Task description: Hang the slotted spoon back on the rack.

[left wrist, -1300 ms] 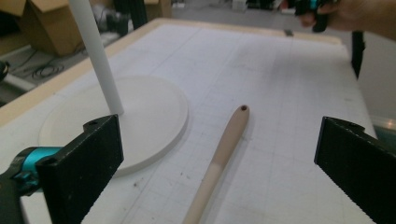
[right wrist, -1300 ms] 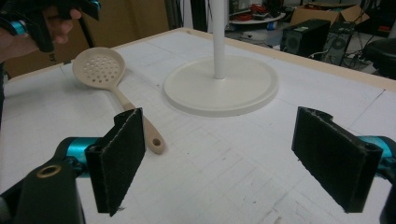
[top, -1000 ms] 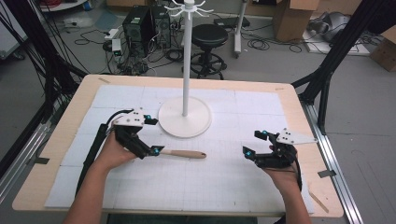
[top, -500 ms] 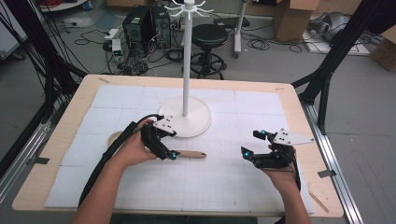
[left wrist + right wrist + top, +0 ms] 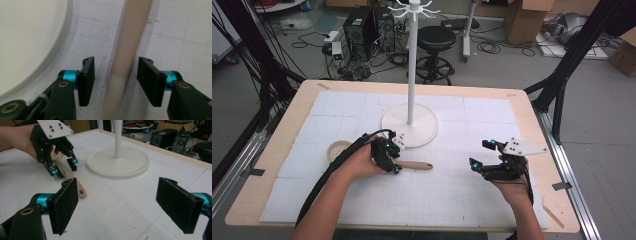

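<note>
While the left tongs (image 5: 113,82) are closing around the wooden handle (image 5: 125,60) without pinching it yet, the right tongs (image 5: 125,205) are idling wide open nearby, so lifting's left.

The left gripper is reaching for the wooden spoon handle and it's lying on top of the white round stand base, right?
Not quite. The left gripper does straddle the wooden spoon handle, its jaws just closing in, but the handle lies on the gridded white mat, beside the white round stand base, not on it. The left gripper view shows mat between them.
</note>
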